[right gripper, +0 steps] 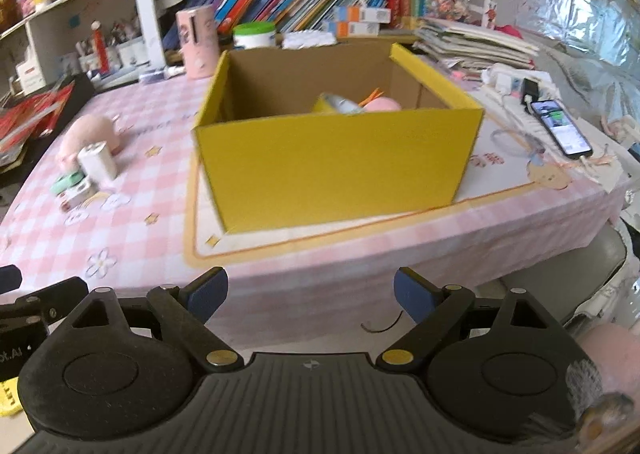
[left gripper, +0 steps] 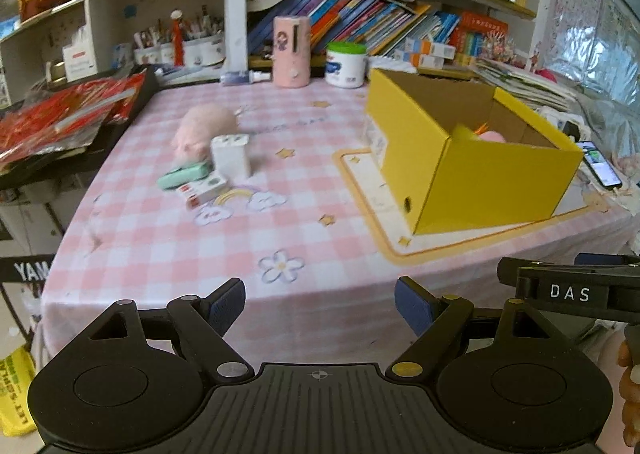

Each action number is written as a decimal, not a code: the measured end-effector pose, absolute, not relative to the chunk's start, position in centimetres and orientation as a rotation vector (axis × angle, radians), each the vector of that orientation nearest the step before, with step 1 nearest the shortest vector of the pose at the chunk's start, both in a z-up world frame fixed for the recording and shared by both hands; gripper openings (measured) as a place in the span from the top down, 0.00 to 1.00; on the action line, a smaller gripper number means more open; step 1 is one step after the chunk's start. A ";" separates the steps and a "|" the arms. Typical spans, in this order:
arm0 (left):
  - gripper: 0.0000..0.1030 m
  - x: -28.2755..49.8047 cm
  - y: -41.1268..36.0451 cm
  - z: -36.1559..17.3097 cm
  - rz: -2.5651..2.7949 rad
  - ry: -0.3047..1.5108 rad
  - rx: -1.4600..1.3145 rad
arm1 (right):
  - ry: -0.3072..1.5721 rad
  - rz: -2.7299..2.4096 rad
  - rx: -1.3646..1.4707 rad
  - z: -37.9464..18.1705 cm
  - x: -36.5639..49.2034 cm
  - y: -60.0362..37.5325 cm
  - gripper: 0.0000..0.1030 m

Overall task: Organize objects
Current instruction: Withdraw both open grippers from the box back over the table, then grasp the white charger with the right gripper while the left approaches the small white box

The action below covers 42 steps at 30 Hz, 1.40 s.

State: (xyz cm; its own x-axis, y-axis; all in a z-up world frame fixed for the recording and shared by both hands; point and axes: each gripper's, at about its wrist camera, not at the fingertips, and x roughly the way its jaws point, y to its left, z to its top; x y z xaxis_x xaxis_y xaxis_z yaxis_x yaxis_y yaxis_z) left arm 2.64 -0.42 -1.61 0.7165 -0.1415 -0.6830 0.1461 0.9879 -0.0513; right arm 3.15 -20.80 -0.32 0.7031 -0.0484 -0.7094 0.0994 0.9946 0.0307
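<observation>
Bare tablecloth [left gripper: 304, 222] between pink plush [left gripper: 204, 130] and yellow box [left gripper: 472, 178].

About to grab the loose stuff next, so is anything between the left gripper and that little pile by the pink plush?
Nothing visible. Bare tablecloth lies between the open left gripper and the pile beside the pink plush. The yellow box sits off to the right.
</observation>
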 end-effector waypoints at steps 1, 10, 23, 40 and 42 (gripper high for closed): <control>0.18 2.4 0.0 -1.7 -0.152 0.762 0.006 | 0.794 -0.075 0.069 -0.4 3.0 -20.4 0.13; 0.18 1.0 3.0 -1.7 -0.100 0.765 -0.007 | 0.826 -0.001 0.051 -0.9 2.6 -17.1 0.12; 0.18 -0.2 6.9 -1.5 -0.027 0.757 -0.038 | 0.828 0.091 0.015 -0.9 2.7 -12.6 0.12; 0.18 -0.6 10.3 -0.7 0.024 0.722 -0.079 | 0.796 0.169 -0.026 0.3 3.3 -8.5 0.12; 0.18 -0.5 10.5 -0.8 0.028 0.723 -0.081 | 0.795 0.173 -0.026 0.3 3.5 -8.3 0.12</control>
